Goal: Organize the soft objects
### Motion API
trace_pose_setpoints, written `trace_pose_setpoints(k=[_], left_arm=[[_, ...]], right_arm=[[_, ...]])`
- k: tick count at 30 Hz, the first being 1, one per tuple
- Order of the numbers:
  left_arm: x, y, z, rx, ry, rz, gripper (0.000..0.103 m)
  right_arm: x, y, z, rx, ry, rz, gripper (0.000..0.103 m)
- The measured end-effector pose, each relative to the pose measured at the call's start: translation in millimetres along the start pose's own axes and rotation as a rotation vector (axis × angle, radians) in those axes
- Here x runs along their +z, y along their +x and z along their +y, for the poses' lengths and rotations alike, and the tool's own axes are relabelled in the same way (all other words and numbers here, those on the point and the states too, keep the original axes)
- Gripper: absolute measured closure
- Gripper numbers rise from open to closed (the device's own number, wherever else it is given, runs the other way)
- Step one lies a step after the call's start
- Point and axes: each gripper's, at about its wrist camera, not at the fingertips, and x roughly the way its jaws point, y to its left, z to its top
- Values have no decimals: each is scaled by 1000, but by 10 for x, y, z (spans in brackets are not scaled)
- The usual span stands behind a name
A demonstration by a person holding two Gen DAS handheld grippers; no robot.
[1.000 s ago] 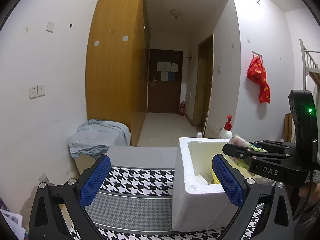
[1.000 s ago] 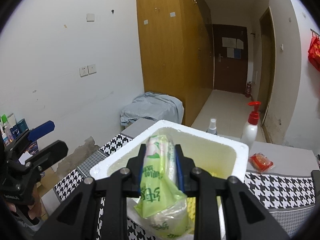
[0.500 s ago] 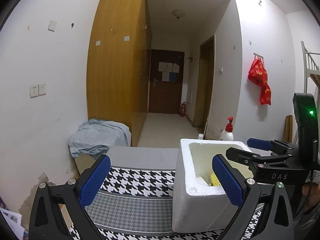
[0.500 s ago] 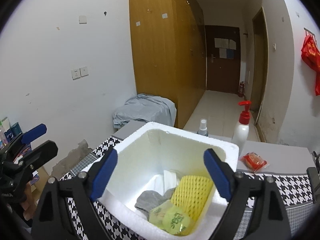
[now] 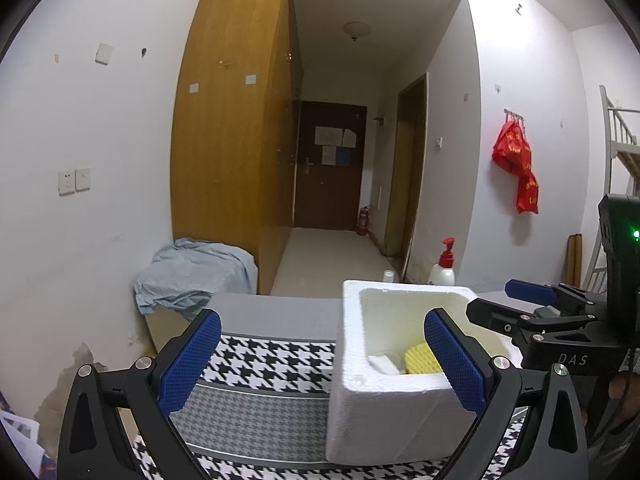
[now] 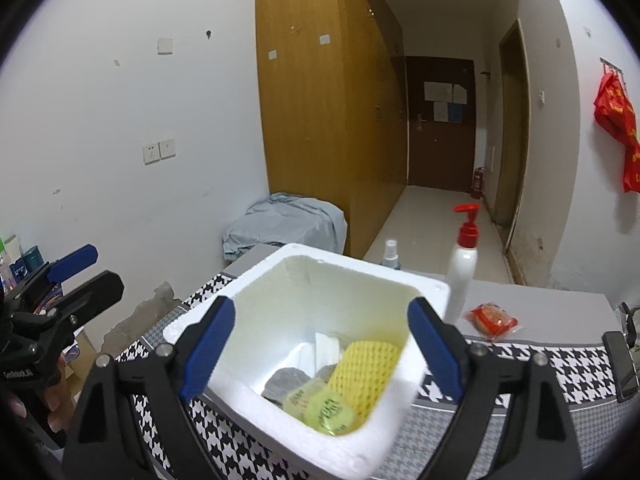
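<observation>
Since the earlier frame the right tongs (image 6: 320,344) have spread and dropped the green packet (image 6: 330,410); it now lies below them in the foam box (image 6: 276,256). Left tongs (image 5: 320,360) are spread, empty. Beyond the right tongs, a red packet (image 6: 492,320) seems left to store

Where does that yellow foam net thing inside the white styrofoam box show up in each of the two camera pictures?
Left wrist view: yellow foam net low right of centre, half hidden behind the box wall.
Right wrist view: yellow foam net lower centre, inside the box, fully visible.
Shared landmark: white pump bottle with red top behind the white styrofoam box.
</observation>
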Motion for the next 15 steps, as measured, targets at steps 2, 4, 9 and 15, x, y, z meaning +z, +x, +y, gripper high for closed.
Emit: trace_pose_setpoints(k=[2,4,9,15], left_arm=[[4,6,-49,-4,4,2,1],[11,19,-98,-11,6,5,1],[21,29,-265,-42,23,7,1],[-7,41,-473,-79,31,16,1]], right_arm=[[-19,-62,-48,-14,5,-8,12],[-41,-129,-110,-20,14,-12,12],[-84,-264,-247,-49,28,-22,11],[-161,-453,-468,-93,61,-33,11]])
